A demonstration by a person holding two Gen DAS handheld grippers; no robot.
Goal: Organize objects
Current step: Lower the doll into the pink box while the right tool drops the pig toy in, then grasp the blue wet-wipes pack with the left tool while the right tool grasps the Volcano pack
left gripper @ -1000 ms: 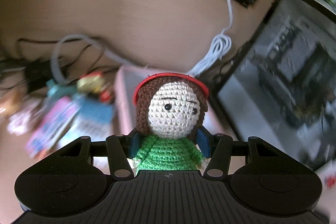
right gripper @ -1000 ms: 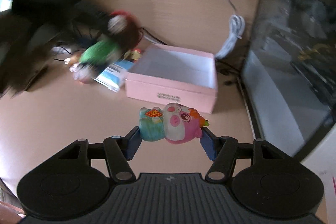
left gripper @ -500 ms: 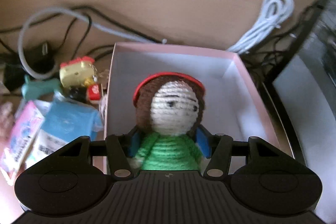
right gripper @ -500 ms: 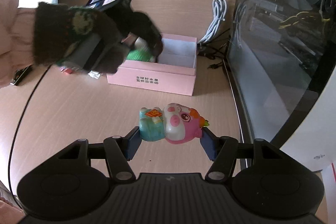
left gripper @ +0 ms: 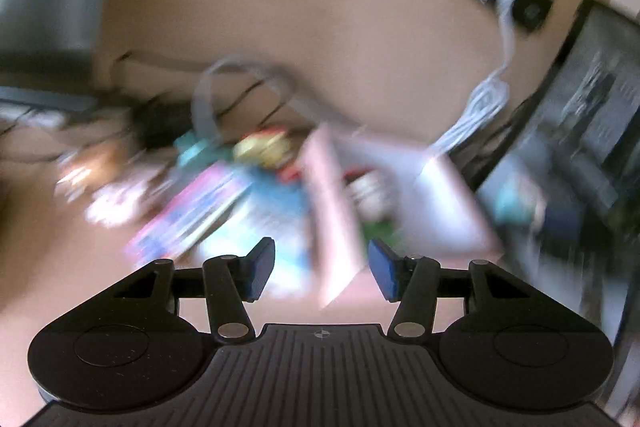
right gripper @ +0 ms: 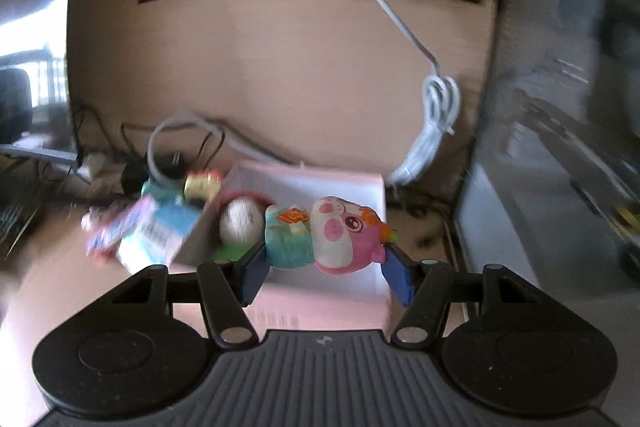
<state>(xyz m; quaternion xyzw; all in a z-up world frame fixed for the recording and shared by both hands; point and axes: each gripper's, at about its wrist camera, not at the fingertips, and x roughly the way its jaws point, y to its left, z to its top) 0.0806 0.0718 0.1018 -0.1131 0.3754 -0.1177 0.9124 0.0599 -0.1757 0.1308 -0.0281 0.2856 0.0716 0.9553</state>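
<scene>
Now the right tongs [right gripper: 322, 273], jaws just widening, cradle the pig toy [right gripper: 332, 237] above the pink box [right gripper: 320, 301], where the crochet doll [right gripper: 240, 223] lies at nine o'clock. Left tongs [left gripper: 320, 269] stand apart, empty. Next: let the pig drop in.

- Left gripper [left gripper: 321, 264] — jaws apart, nothing between the blue pads, angled downward.
- Right gripper [right gripper: 325, 275] — jaws just been opening, pig toy [right gripper: 325, 235] between them; contact with the right-hand pad unclear.
</scene>
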